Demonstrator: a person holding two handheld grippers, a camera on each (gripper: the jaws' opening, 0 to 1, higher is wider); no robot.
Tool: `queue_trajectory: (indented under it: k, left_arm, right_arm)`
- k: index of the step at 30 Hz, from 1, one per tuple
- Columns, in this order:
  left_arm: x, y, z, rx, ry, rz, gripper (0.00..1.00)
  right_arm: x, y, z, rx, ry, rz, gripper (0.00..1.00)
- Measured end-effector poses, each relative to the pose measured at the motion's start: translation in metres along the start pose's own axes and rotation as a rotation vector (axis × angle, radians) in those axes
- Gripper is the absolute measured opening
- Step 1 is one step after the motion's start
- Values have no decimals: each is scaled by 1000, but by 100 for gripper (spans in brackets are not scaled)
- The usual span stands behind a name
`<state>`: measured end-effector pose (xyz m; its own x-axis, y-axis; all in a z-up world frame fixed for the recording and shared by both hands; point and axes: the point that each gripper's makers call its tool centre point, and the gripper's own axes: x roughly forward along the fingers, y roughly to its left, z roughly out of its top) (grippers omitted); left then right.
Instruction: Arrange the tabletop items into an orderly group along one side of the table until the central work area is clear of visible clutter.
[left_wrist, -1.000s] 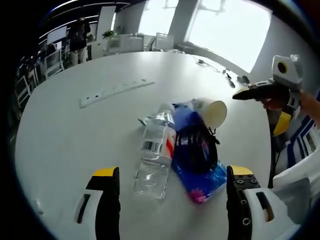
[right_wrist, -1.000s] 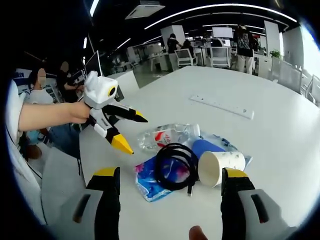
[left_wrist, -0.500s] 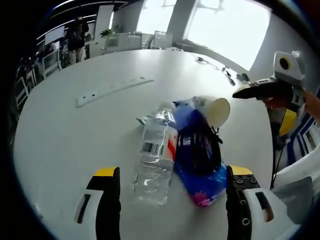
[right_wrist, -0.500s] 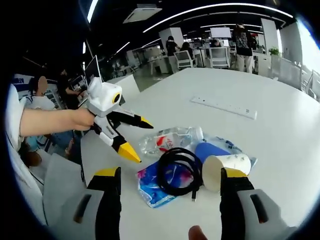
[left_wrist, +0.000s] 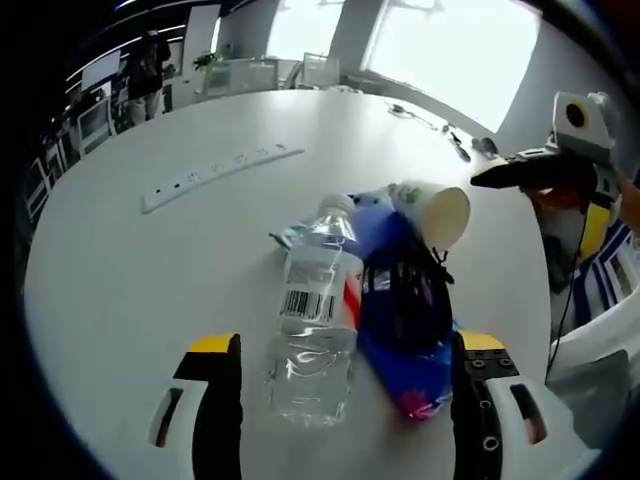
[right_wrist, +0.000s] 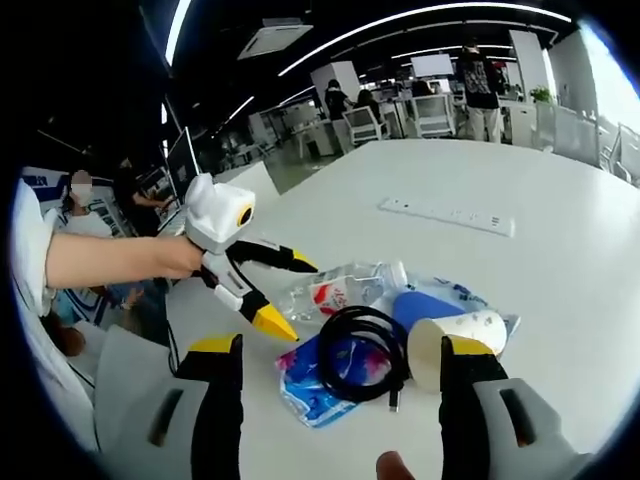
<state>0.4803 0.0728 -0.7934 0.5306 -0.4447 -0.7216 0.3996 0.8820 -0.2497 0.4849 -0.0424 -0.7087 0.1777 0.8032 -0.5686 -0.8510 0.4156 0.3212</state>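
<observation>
A small pile lies on the white round table (left_wrist: 120, 260). It holds a clear water bottle (left_wrist: 315, 320) on its side, a blue packet (left_wrist: 410, 375) with a black cable coil (left_wrist: 408, 298) on top, and a tipped paper cup (left_wrist: 440, 212). My left gripper (left_wrist: 345, 345) is open, its jaws spread on either side of the bottle and packet, just short of them. In the right gripper view the same bottle (right_wrist: 340, 290), cable coil (right_wrist: 360, 352), packet (right_wrist: 305, 385) and cup (right_wrist: 455, 340) lie ahead of my open right gripper (right_wrist: 340, 345). The left gripper (right_wrist: 290, 297) hangs open beside the bottle.
A white power strip (left_wrist: 215, 172) lies on the table beyond the pile, also the power strip (right_wrist: 450, 215) in the right gripper view. The right gripper (left_wrist: 540, 172) hovers at the table's right edge. A grey chair (right_wrist: 120, 390) stands near. Desks, chairs and people fill the office behind.
My left gripper has come nearer to the pile, so the bottle looks larger between its jaws. The right gripper has hardly shifted. The items lie as before.
</observation>
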Motion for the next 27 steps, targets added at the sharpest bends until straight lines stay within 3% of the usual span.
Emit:
queue_trajectory:
  k: [17,27]
  left_arm:
    - [8,4,-9,-4,30,-9,83]
    - [16,4,-14,1,54,-20,81]
  right_arm:
    - [5,5,0,18,-4,25,79]
    - [6,8,6,79,-40,39,79]
